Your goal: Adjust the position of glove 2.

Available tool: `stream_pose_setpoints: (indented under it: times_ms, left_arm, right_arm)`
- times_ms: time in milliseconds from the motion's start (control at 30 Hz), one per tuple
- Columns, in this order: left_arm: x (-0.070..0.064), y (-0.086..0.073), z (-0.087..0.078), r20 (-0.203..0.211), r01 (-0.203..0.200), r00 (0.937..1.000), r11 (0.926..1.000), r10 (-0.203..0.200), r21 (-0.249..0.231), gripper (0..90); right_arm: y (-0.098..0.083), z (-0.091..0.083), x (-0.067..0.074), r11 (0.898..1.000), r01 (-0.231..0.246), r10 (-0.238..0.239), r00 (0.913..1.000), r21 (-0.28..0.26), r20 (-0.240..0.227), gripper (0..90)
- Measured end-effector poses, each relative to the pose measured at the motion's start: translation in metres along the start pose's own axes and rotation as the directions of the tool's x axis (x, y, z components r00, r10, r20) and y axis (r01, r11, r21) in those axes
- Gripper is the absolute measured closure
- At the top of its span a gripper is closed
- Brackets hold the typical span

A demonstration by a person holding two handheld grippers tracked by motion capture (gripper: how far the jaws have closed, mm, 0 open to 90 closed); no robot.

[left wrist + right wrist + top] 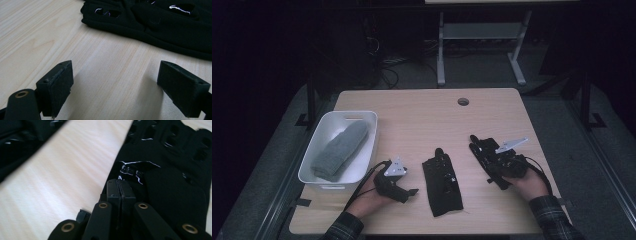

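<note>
Two black gloves with cut-outs are on the wooden table (422, 115). One black glove (442, 182) (155, 22) lies flat at the front middle. My left gripper (411, 192) (115, 80) rests just left of it, open, with bare wood between its jaws. The second black glove (479, 146) (170, 170) lies to the right. On its cuff edge my right gripper (490, 161) (121, 191) is shut, pinching the fabric. In the right gripper view the first glove (17, 142) is at the upper left, blurred.
A white plastic bin (362, 120) stands at the table's left side and holds a grey knitted mitten (339, 150). A cable hole (463, 101) is near the far edge. Beyond the table stand a grey desk frame (479, 37) and cables on the floor.
</note>
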State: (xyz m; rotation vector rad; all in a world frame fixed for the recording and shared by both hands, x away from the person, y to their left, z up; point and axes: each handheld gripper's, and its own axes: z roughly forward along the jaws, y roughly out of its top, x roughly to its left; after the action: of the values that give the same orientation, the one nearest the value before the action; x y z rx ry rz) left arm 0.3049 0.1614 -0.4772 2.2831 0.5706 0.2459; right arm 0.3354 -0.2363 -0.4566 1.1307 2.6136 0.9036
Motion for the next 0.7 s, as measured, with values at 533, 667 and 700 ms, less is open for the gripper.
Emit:
stream_pose_setpoints:
  times_ms: [533,667,700]
  left_arm:
    - [0.000,0.000,0.000,0.000,0.000,1.0000,1.0000,0.000,0.000,12.5]
    - [0.000,0.000,0.000,0.000,0.001,1.0000,1.0000,-0.001,0.000,12.5]
    - [0.000,0.000,0.000,-0.001,0.001,1.0000,1.0000,-0.001,-0.001,12.5]
  right_arm:
    - [0.009,-0.007,0.021,0.996,0.066,-0.069,0.9966,-0.060,-0.046,88.5]
    - [-0.001,-0.021,-0.002,0.997,-0.003,0.003,1.0000,-0.083,0.006,88.5]
    - [-0.004,-0.022,-0.006,0.997,-0.014,0.015,0.9998,-0.081,0.011,88.5]
